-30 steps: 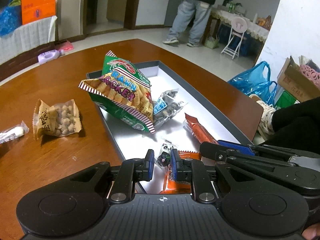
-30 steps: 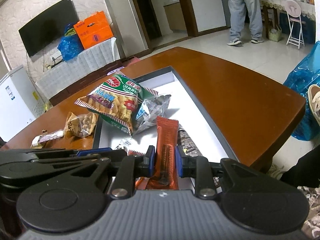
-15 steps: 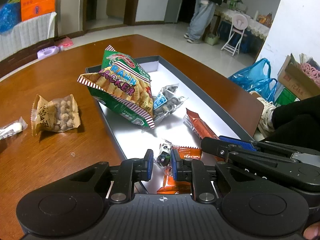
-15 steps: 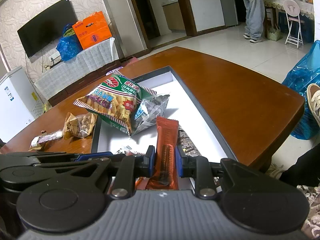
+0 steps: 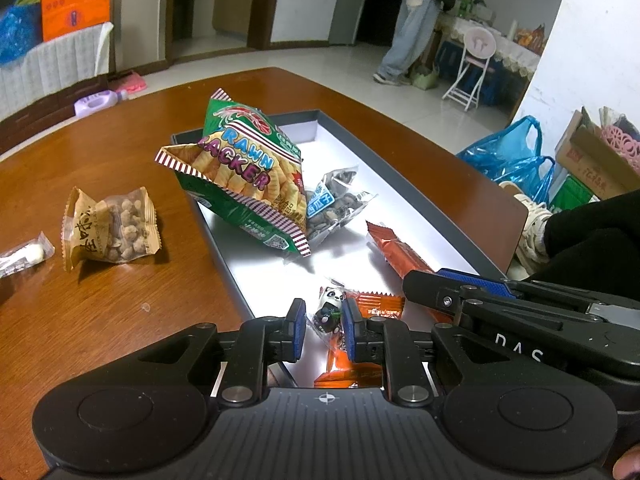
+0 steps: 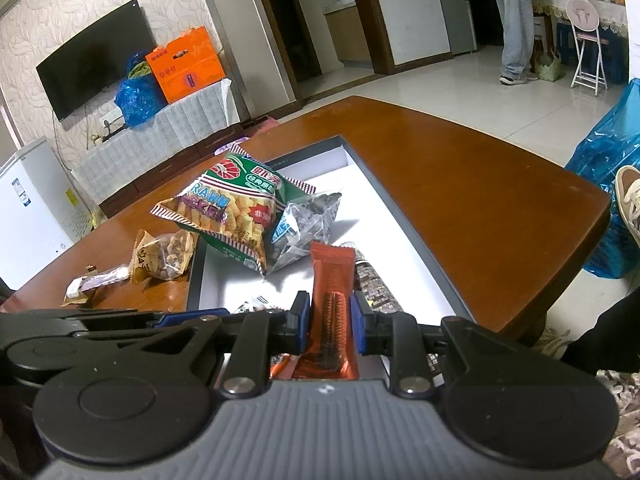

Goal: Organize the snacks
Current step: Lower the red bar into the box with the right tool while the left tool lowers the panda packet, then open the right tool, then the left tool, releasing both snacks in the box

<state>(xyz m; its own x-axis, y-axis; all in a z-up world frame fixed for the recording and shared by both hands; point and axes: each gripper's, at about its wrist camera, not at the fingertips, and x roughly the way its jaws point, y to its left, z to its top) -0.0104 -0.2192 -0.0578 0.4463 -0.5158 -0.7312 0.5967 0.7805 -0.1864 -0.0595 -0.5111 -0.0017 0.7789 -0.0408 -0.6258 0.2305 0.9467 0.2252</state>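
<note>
A dark grey tray with a white floor lies on the brown table. In it lean a green prawn cracker bag and a clear seed packet. My left gripper is shut on a small panda candy packet just above the tray's near end, over a flat orange packet. My right gripper is shut on an orange-red snack bar, which sticks out ahead over the tray beside a dark patterned bar. A brown nut packet and a small clear candy packet lie on the table left of the tray.
The table's right edge drops off close to the tray. Beyond it are blue plastic bags, cardboard boxes and a seated person's shoe. A person stands far back by a folding chair.
Both grippers keep their hold and stay where they were. The person in the background has walked farther off to the right.
</note>
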